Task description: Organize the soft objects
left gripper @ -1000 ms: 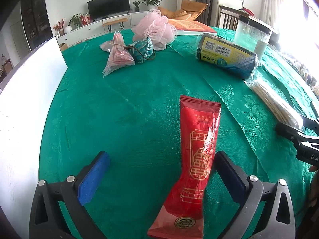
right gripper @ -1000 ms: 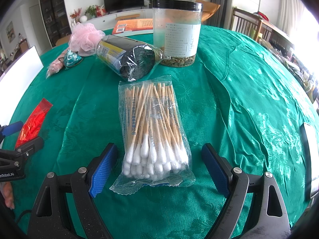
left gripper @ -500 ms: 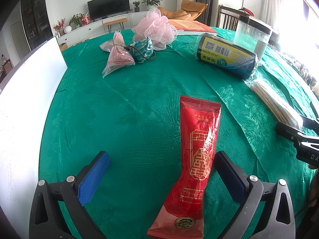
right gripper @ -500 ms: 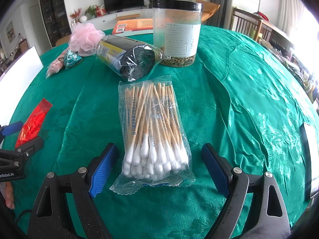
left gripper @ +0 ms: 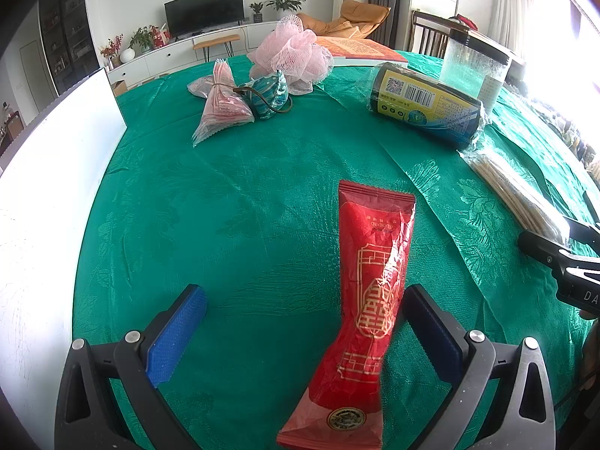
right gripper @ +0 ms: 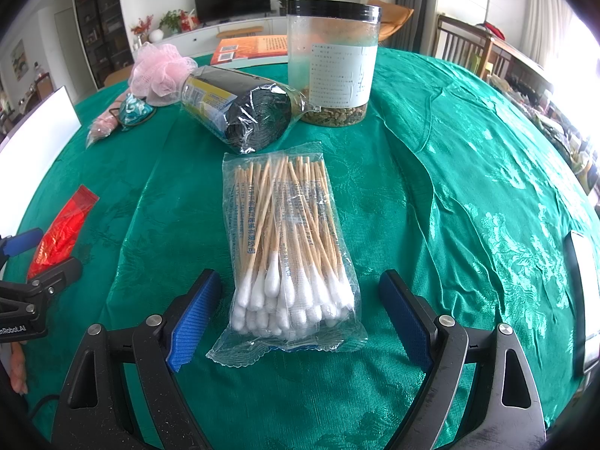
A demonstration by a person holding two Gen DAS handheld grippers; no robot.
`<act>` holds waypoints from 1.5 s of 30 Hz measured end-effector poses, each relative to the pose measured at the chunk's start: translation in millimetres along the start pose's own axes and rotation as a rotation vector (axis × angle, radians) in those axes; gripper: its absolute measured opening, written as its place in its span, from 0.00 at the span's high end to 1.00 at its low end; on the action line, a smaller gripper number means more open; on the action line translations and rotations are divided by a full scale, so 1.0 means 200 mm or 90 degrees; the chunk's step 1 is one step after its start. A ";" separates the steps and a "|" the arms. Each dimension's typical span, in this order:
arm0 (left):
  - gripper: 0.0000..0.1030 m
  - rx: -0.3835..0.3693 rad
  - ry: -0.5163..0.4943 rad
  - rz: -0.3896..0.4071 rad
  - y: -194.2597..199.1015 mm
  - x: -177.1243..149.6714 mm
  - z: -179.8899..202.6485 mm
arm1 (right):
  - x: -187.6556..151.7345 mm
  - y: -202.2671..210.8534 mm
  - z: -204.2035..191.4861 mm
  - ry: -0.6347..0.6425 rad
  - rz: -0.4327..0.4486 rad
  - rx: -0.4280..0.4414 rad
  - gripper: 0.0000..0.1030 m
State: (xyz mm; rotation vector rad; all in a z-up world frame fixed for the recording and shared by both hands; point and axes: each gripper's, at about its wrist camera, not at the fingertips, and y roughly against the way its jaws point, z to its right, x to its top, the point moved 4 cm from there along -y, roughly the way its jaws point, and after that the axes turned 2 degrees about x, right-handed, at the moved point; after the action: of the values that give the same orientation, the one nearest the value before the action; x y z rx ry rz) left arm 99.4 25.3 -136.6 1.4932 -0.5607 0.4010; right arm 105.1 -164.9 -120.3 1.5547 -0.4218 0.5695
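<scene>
Red packet [left gripper: 369, 300] lies lengthwise on the green desk [left gripper: 232, 206] in your left wrist view, inside the left gripper [left gripper: 305, 326], whose jaws stand wide apart and hold nothing; the packet sits against the right-hand pad, so shift across to centre it before closing gently.

From the right wrist view, the bag of cotton swabs [right gripper: 287, 247] rests flat between the equally wide, empty jaws of your right gripper [right gripper: 300, 315]. Close across the swab-tip end, squeezing lightly so the film doesn't slip.

Both grippers: black plastic frames, silver screws. Fingers [right gripper: 195, 317] carry ribbed blue pads. White lettering on the left gripper [left gripper: 296, 337] body; bare skin beneath.
</scene>
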 end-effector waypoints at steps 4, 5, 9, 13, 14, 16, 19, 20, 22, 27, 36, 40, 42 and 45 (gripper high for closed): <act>0.00 0.000 0.000 0.000 0.00 0.00 0.00 | 0.00 0.00 0.00 0.000 0.000 0.000 0.14; 0.00 0.000 0.000 0.000 0.00 0.00 0.00 | 0.00 0.00 0.00 0.000 0.000 0.000 0.14; 0.00 0.000 0.000 0.000 0.00 0.00 0.00 | 0.00 0.00 0.00 0.000 0.000 0.000 0.14; 0.00 0.000 0.000 0.000 0.00 0.00 0.00 | 0.00 0.00 0.00 0.001 0.000 0.000 0.14; 0.00 0.000 0.000 0.000 0.00 0.00 0.00 | 0.00 0.00 0.00 0.001 0.000 0.000 0.14; 0.00 0.000 0.000 0.000 0.00 0.00 0.00 | 0.00 0.00 0.00 0.000 0.000 0.000 0.14; 0.00 0.000 0.000 0.000 0.00 0.00 0.00 | 0.00 0.00 0.00 0.001 0.000 0.000 0.14; 0.00 0.000 0.000 0.000 0.00 0.00 0.00 | 0.00 0.00 0.00 0.001 0.000 0.000 0.14; 0.00 0.000 0.000 0.000 0.00 0.00 0.00 | 0.00 0.00 0.00 0.001 0.000 0.000 0.14; 0.00 0.000 0.000 0.000 0.00 0.00 0.00 | 0.00 0.00 0.00 0.001 0.001 0.001 0.14; 0.00 -0.028 -0.035 -0.064 0.02 0.00 0.03 | 0.01 0.00 0.00 0.009 -0.026 0.010 0.13; 0.41 -0.024 -0.029 -0.048 0.05 0.02 0.05 | 0.09 -0.03 0.01 0.020 -0.131 0.039 0.17; 0.75 -0.036 -0.043 -0.039 0.08 0.03 0.07 | 0.14 -0.04 0.03 0.017 -0.132 0.065 0.49; 0.81 -0.077 -0.010 -0.034 0.13 0.02 0.02 | 0.17 -0.01 0.04 0.027 -0.127 0.053 0.65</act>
State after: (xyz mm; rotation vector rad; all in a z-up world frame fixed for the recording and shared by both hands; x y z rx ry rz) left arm 88.0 22.0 -113.0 1.3924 -0.5461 0.3083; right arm 133.9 -169.6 -102.5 1.6385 -0.2103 0.4695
